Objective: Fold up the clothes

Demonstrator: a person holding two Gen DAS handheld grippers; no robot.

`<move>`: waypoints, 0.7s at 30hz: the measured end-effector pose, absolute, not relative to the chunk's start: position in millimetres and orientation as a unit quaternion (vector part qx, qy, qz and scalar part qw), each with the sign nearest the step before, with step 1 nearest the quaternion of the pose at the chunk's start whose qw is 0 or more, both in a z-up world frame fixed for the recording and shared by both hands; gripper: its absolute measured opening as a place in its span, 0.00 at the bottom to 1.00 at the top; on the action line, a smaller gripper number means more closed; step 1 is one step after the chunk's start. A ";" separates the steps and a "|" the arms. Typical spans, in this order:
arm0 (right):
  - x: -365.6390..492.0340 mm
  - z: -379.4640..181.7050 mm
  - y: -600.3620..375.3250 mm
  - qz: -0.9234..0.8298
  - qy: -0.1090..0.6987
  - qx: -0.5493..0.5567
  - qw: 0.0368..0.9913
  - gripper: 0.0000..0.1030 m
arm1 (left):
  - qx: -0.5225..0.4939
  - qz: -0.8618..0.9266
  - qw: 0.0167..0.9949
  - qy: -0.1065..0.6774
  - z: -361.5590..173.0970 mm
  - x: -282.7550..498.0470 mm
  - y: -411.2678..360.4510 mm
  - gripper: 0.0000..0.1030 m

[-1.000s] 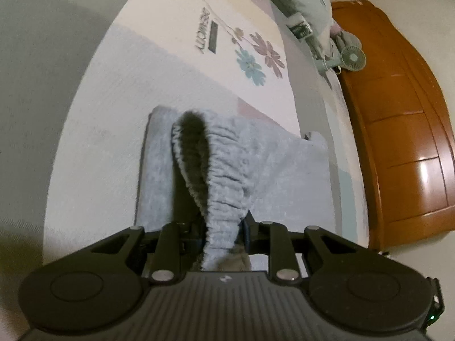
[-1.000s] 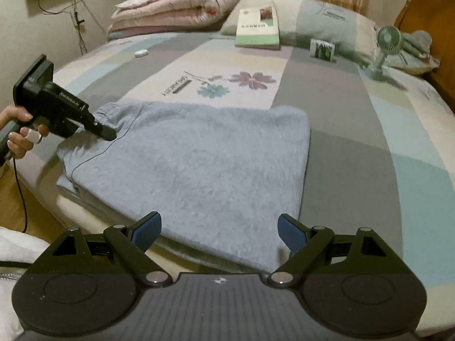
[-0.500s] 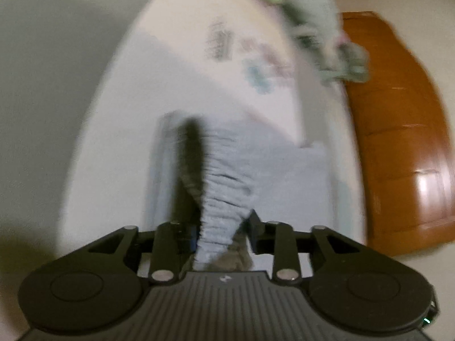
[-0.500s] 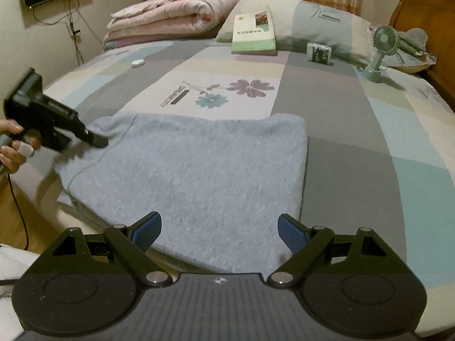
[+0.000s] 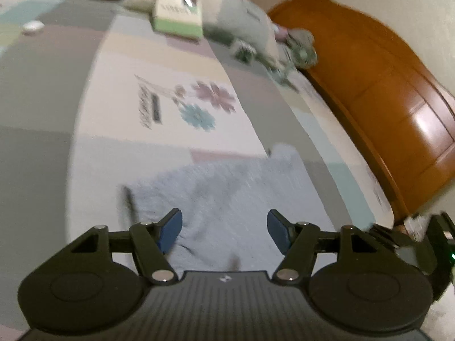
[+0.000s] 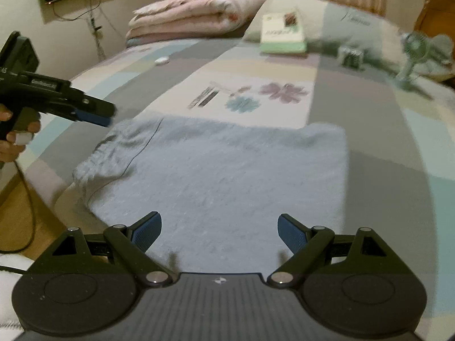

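Observation:
A pale blue-grey fleecy garment (image 6: 227, 170) lies folded flat on the patchwork bedspread (image 6: 369, 113), its ribbed waistband (image 6: 99, 156) rumpled at the left end. My left gripper (image 5: 224, 228) hangs above that end of the garment (image 5: 233, 199); its jaws are opening and nothing is between them. Seen from the right wrist, the left gripper (image 6: 95, 115) floats clear of the waistband, held by a hand (image 6: 17, 139). My right gripper (image 6: 219, 233) stands open over the garment's near edge, with only cloth below it.
A folded pink quilt (image 6: 199, 11), a green-edged book (image 6: 284, 32), a small box (image 6: 351, 55) and a green desk fan (image 6: 412, 54) lie at the head of the bed. A wooden headboard (image 5: 384, 99) borders the bed. A black cable (image 6: 28, 213) hangs at the left.
The left gripper let go of the waistband, opened and rose away from it; the waistband dropped onto the bed. The right gripper shifted slightly and stayed open.

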State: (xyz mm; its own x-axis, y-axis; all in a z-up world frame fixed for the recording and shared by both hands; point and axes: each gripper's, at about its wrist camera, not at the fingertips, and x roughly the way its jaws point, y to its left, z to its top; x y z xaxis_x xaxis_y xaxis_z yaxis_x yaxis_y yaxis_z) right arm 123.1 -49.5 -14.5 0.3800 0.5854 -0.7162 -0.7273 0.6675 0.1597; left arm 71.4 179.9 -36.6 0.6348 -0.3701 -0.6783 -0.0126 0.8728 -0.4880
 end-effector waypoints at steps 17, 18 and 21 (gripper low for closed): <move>129.1 -25.1 -99.6 0.337 0.402 -0.081 0.848 0.87 | -0.182 -0.147 0.873 0.428 -42.7 58.1 155.2 0.66; 127.0 -19.4 -97.9 0.347 0.392 -0.077 0.849 0.87 | -0.179 -0.158 0.877 0.417 -38.2 63.4 153.0 0.69; 122.8 -9.5 -79.9 0.374 0.372 -0.080 0.846 0.87 | -0.160 -0.182 0.882 0.405 -37.0 84.1 139.5 0.70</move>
